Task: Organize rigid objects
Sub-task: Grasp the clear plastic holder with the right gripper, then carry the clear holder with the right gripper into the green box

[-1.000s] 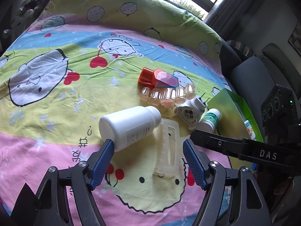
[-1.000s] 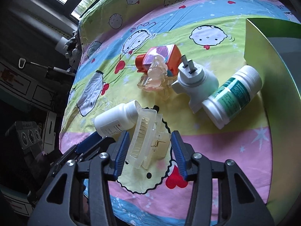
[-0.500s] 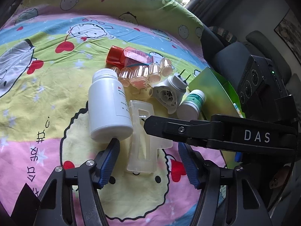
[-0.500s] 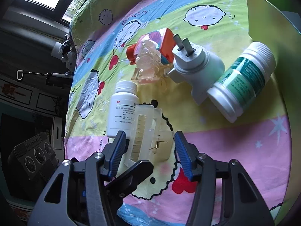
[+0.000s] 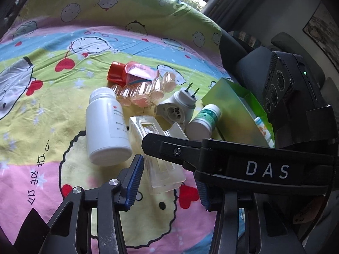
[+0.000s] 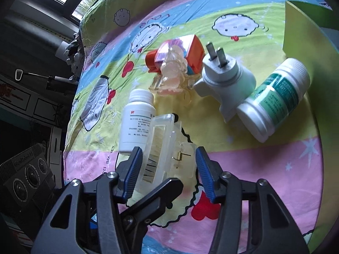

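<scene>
A clear plastic hair clip (image 5: 161, 158) (image 6: 167, 148) lies on the cartoon bedsheet (image 5: 53, 110), and both grippers straddle it. My left gripper (image 5: 168, 187) is closing around its near end. One blue pad sits beside the clip's edge, and a gap shows at the other. My right gripper (image 6: 169, 169) is also closing slightly, its pads close to the clip's sides without clearly pressing. Its black finger (image 5: 233, 158) crosses the left wrist view. A white bottle (image 5: 108, 127) (image 6: 137, 122) lies right beside the clip.
Beyond the clip lie a red-capped bottle (image 5: 127, 74), a peach translucent clip (image 5: 146, 91) (image 6: 171, 74), a white plug adapter (image 5: 178, 108) (image 6: 226, 82) and a green-labelled bottle (image 5: 203, 120) (image 6: 275, 97). A green box (image 5: 233, 110) (image 6: 300, 31) stands at the bed's edge.
My left gripper has moved in over the clear clip and its jaws have narrowed around it. The white bottle has swung round, its cap now pointing away. The right gripper has hardly moved.
</scene>
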### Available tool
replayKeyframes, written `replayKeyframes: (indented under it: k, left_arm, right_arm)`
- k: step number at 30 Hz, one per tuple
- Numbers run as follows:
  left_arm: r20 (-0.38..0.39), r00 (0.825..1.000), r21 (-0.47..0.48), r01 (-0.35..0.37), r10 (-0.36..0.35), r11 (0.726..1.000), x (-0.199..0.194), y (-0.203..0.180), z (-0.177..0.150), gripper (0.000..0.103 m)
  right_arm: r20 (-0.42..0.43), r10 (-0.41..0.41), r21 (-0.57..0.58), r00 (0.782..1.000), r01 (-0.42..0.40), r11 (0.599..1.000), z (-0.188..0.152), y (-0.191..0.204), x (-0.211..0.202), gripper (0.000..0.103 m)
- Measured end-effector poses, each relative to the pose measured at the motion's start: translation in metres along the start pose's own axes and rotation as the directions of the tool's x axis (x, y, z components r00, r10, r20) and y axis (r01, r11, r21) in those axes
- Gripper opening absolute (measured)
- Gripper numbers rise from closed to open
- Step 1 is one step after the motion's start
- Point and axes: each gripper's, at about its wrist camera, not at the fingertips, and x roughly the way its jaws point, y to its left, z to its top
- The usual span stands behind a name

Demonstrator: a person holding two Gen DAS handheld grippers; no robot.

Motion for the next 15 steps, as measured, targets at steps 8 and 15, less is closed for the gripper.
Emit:
replayKeyframes:
  k: [8, 15]
  left_arm:
    - [0.091, 0.996, 0.096, 0.002, -0.010, 0.995, -0.021, -0.044, 0.015, 0.048]
    - [0.110, 0.993, 0.201, 0.017, -0.039, 0.979, -0.017, -0.091, 0.026, 0.048]
  right_arm:
    - [0.152, 0.026, -0.032, 0.988, -0.021, 0.999, 0.002, 0.000, -0.055, 0.051]
    - [0.269, 0.024, 0.006, 0.963, -0.026, 1.000, 0.000, -0.021, -0.100, 0.051]
